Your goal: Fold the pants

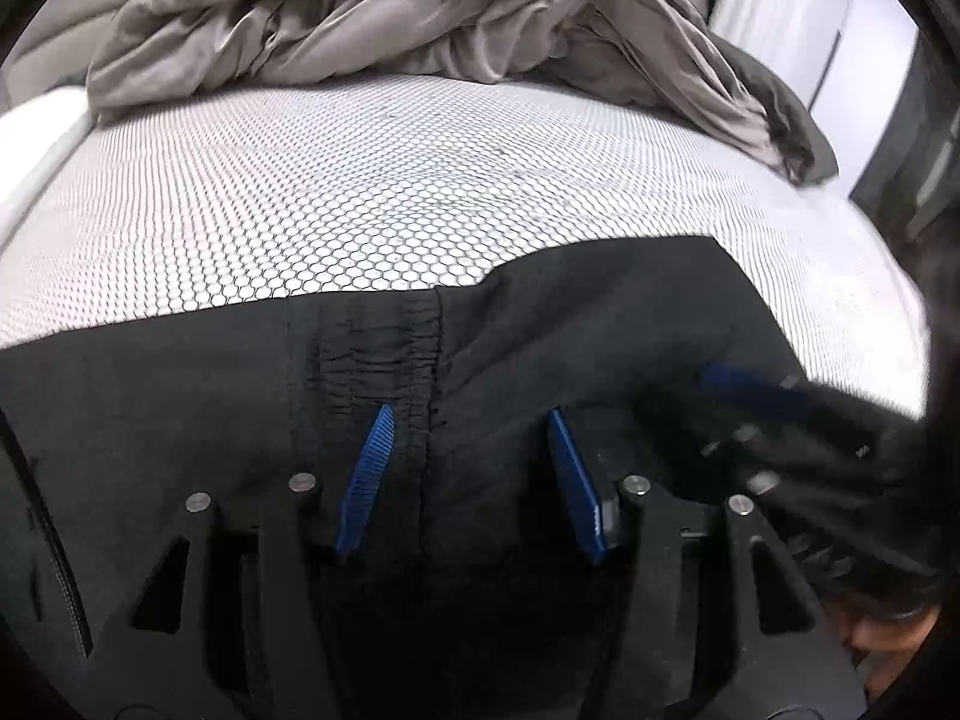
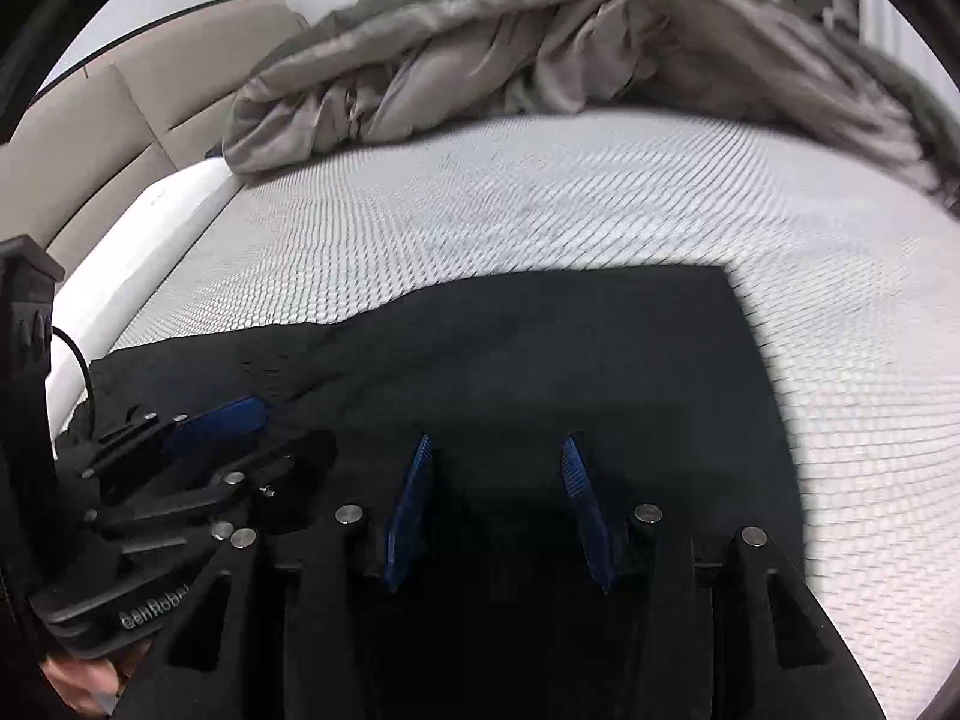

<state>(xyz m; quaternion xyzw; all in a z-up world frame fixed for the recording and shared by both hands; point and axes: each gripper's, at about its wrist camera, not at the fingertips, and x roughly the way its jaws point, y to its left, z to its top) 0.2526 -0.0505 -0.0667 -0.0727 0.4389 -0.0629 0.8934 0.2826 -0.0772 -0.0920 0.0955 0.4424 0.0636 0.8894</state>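
Black pants (image 1: 540, 324) lie flat on the white honeycomb-patterned mattress (image 1: 360, 180), with the elastic waistband (image 1: 378, 336) facing away. My left gripper (image 1: 471, 414) is open just above the waistband, its blue fingers empty. The right gripper shows at the right of the left wrist view (image 1: 750, 390), blurred. In the right wrist view the pants (image 2: 540, 360) fill the near half, and my right gripper (image 2: 495, 441) is open over the cloth. The left gripper appears at the left of that view (image 2: 222, 420), close beside it.
A crumpled grey duvet (image 1: 420, 12) is heaped at the far end of the mattress (image 2: 540, 192). A beige padded headboard (image 2: 120, 132) runs along the left. A white wall and dark furniture (image 1: 900, 120) stand at the right.
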